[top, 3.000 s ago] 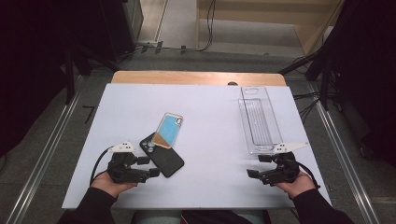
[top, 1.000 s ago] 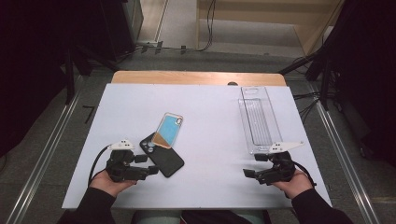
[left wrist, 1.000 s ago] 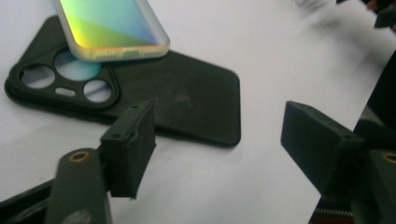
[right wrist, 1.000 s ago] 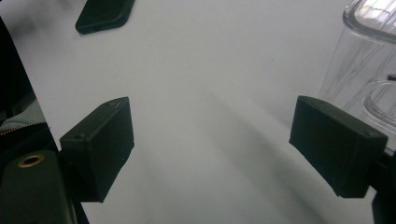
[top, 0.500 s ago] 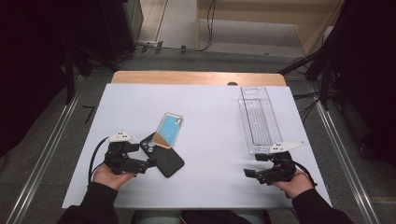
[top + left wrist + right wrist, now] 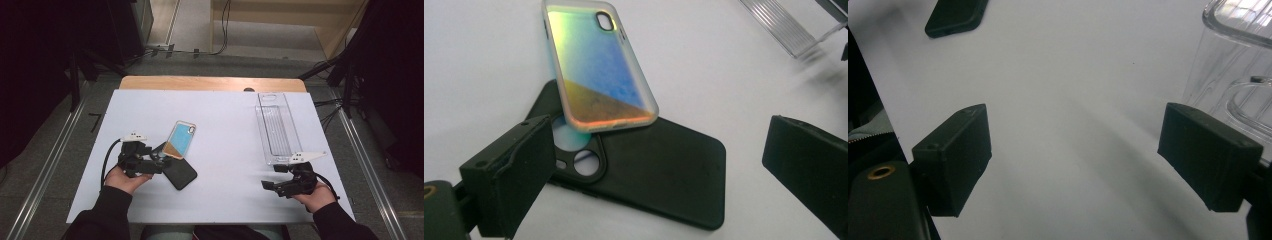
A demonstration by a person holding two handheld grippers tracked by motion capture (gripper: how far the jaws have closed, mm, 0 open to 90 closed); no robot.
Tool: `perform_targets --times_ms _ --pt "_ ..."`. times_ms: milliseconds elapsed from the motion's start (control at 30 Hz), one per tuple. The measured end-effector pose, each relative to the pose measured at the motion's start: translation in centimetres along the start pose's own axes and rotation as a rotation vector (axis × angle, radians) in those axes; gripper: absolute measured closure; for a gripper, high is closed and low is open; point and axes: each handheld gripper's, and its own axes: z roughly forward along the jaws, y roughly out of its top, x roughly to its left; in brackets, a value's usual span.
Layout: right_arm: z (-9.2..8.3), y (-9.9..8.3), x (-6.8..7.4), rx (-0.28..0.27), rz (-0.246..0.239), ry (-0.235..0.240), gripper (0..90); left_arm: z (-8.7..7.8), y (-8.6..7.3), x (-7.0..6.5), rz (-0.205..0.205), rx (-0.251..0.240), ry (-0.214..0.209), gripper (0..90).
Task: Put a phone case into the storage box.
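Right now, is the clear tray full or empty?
Empty: through the clear tray only its ribbed bottom shows in the high view.

The white desk (image 6: 220, 115) lies bare across its middle, a wide lane between the two phone cases at the left and the long clear plastic tray (image 6: 276, 127) at the right. The iridescent blue-and-gold phone case (image 6: 179, 140) rests partly on the matte black phone case (image 6: 178, 172), stacked directly ahead of the left claw (image 6: 159, 161), whose wide-spread jaws have just been opening with nothing between them. The right claw (image 6: 270, 182) sits just short of the tray's near end, bare desk before its parted jaws.
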Motion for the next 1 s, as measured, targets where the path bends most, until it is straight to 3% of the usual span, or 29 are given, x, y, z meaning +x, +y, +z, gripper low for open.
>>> perform_targets --times_ms 1000 --pt "-0.1 0.0 0.0 -0.004 -0.003 -0.002 12.0 3.6 4.9 0.6 -0.005 0.014 0.031 0.5"
